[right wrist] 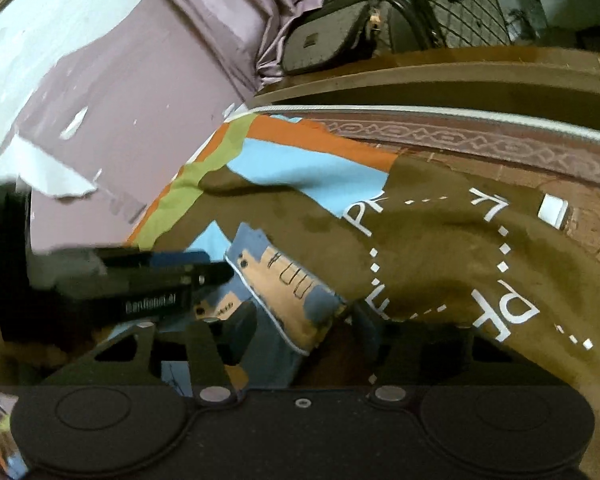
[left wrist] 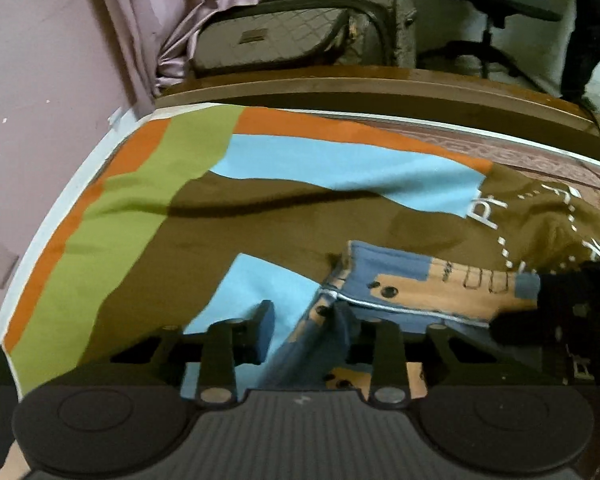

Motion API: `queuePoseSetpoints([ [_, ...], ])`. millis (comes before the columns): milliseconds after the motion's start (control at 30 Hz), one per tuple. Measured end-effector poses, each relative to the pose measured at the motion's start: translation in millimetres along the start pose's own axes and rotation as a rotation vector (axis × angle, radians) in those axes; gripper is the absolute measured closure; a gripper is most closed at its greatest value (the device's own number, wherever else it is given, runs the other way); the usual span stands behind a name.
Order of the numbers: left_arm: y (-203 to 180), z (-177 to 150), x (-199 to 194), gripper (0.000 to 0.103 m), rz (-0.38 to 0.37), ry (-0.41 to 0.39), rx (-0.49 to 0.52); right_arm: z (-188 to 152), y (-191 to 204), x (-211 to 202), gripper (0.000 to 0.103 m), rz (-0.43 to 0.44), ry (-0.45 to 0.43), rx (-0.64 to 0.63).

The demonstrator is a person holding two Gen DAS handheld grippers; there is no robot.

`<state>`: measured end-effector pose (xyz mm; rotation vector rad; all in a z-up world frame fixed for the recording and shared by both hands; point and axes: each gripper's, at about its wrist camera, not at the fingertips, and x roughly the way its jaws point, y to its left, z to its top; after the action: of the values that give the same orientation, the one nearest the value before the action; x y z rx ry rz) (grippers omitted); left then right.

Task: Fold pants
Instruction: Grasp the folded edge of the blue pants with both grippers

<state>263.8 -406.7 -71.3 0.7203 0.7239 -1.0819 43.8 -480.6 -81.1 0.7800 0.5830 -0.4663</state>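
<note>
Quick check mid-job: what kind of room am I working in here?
Most likely a bedroom: the pants lie on a colourful bedspread over a wood-framed bed, with a quilted suitcase and a mauve curtain beyond it.

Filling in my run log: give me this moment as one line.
task: fold pants | left gripper: jaws open astride one end | right gripper: jaws open astride other end | pants: on blanket
</note>
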Motion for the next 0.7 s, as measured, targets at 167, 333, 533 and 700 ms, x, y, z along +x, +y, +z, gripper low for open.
queuePoseSetpoints([
  [167, 8.2, -4.3, 0.5, 0.069, -0.024, -0.022, -0.044, 0.7, -0.5, 2.9, 0.067, -0.022, -0.004, -0.007],
  [333, 4.8, -0.6, 0.4, 0.077, -0.015, -0.019, -0.035, 0.0, -0.1, 3.9, 0.084, -0.04, -0.01, -0.021],
  [533, -6.5, 4.6, 0.0, 0.084, 0.026, 0.004, -0.015, -0.1, 3.6, 1.7, 0.09, -0.046, -0.026, -0.044],
  [700, -14.0, 10.6, -4.3, 0.084, 0.068, 0.035, -0.017, -0.1, 8.4, -3.5, 0.091, -0.045, -0.05, -0.07],
])
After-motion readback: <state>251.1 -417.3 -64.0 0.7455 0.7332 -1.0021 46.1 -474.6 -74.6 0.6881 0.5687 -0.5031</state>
